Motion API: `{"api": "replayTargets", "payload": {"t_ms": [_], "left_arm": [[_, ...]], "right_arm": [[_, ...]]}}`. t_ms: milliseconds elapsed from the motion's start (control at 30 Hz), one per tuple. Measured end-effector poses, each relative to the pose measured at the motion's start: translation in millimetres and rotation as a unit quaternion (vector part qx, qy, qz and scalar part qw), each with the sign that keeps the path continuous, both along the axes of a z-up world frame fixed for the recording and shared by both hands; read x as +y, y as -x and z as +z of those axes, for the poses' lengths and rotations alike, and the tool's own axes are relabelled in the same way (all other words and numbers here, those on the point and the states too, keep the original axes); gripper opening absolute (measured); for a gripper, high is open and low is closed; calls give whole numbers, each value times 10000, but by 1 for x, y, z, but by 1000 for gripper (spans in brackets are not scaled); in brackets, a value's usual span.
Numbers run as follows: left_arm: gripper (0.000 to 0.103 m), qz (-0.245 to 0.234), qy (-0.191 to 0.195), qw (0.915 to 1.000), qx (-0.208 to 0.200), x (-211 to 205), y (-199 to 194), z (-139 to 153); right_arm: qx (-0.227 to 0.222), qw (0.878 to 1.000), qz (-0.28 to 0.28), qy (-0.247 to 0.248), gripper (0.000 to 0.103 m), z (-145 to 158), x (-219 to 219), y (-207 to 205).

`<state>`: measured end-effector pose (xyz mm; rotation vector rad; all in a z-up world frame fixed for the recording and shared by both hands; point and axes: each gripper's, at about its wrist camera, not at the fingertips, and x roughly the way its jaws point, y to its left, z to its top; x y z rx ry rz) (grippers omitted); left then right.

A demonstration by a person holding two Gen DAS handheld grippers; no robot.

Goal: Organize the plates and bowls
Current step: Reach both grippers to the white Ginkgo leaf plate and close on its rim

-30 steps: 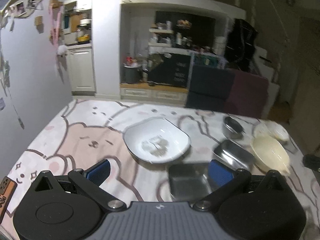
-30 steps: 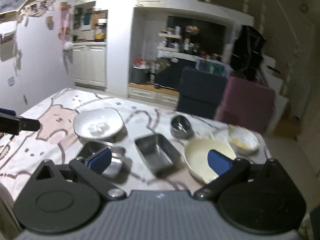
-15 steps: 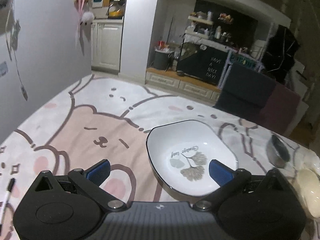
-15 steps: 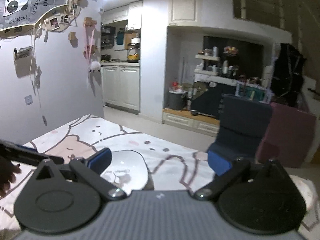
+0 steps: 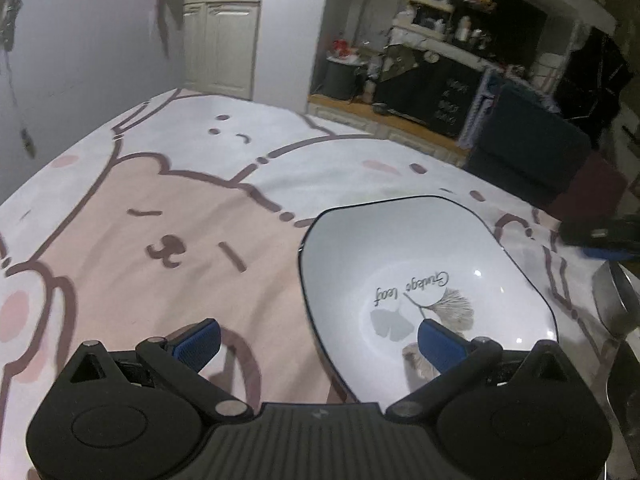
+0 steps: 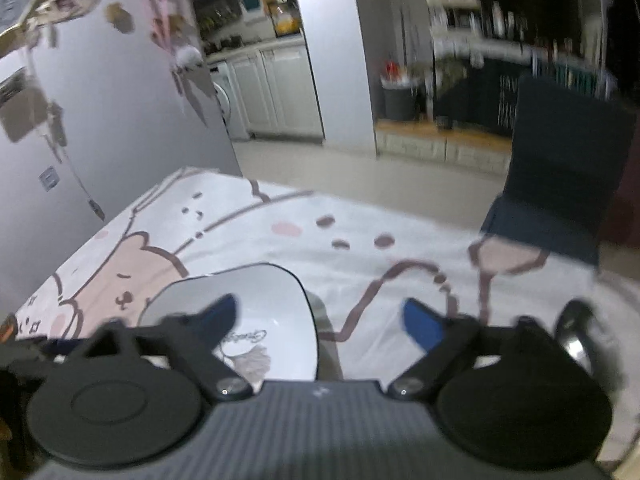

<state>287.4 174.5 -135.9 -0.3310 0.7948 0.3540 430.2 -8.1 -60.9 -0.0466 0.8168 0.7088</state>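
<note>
The left claw point(image 5: 318, 338) gaped over the white bowl's point(image 5: 424, 276) rim, pads clear. The right claw point(image 6: 320, 316) had been narrowing, grasping nothing.

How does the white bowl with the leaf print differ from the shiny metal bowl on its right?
The white ceramic bowl with a ginkgo leaf print is a rounded square with a thin dark rim; the shiny round metal bowl is plain steel with no print. The white bowl shows whole and looks much wider, while the metal bowl is cut off at the left wrist view's right edge. Both rest upright on the bear-print tablecloth, apart from each other.
</note>
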Motion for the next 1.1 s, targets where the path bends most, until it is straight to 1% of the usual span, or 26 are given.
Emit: {"api": "replayTargets", "payload": {"t_ms": [67, 100, 133, 200, 233, 267, 300, 333, 367, 433, 467, 533, 600, 633, 667, 700, 767, 800, 867, 900, 1000, 1067, 1100], "left_arm": [[103, -64, -8, 10000, -7, 1, 0, -3], [103, -81, -3, 10000, -23, 1, 0, -4], [103, -99, 4, 9999, -45, 1, 1, -4], [103, -115, 49, 9999, -113, 3, 2, -5], [103, -147, 114, 9997, -149, 4, 2, -6], [103, -205, 223, 9993, -207, 6, 3, -7], [103, -259, 336, 9989, -219, 8, 4, -7], [103, -266, 419, 9986, -182, 9, 3, -8], [103, -219, 459, 9986, -161, 11, 4, -8], [103, -161, 469, 9987, -149, 14, 5, -7], [103, -161, 482, 9986, -165, 16, 6, -7], [103, -142, 569, 9980, -243, 20, 8, -5], [101, -175, 712, 9968, -330, 25, 9, -4], [98, -173, 754, 9964, -344, 27, 9, -4], [92, -189, 779, 9962, -347, 30, 9, -3], [89, -190, 804, 9960, -345, 33, 8, -3], [74, -132, 859, 9957, -311, 39, 8, -3], [70, -130, 910, 9953, -298, 41, 8, -4], [56, -196, 1017, 9943, -258, 44, 6, -7], [54, -229, 1049, 9939, -236, 44, 5, -8], [41, -334, 1152, 9926, -167, 44, 0, -13], [21, -333, 1209, 9921, -92, 44, -4, -19], [18, -324, 1252, 9916, -65, 45, -5, -21]], "right_arm": [[416, 9991, -70, -18, 67, -14, 8, -17], [542, 9985, -62, -56, 62, -19, 10, -20], [654, 9978, 25, -108, 60, -25, 12, -23], [836, 9964, 125, -94, 52, -35, 20, -23], [898, 9959, 127, -62, 50, -39, 24, -24], [951, 9953, 149, -54, 44, -42, 27, -25], [991, 9949, 176, -73, 35, -45, 29, -24], [1011, 9946, 218, -77, 28, -46, 31, -24], [969, 9949, 282, -17, 21, -46, 34, -20], [761, 9962, 330, 257, 16, -47, 41, -15], [735, 9962, 331, 326, 9, -47, 41, -12], [862, 9953, 303, 312, 7, -51, 44, -14], [922, 9945, 368, 326, 7, -50, 44, -6], [937, 9941, 405, 354, 7, -48, 41, 0], [966, 9936, 444, 370, 7, -47, 40, 6], [1010, 9931, 470, 362, 7, -46, 36, 12], [1143, 9918, 491, 280, 7, -45, 31, 17], [1166, 9917, 479, 234, 8, -48, 29, 16], [1232, 9914, 438, 115, 8, -50, 27, 17], [1316, 9905, 394, 17, 8, -52, 26, 15], [1474, 9885, 308, -153, 8, -61, 26, 7], [1522, 9877, 285, -209, 8, -64, 27, 3], [1557, 9871, 257, -258, 8, -66, 28, 2]]}}
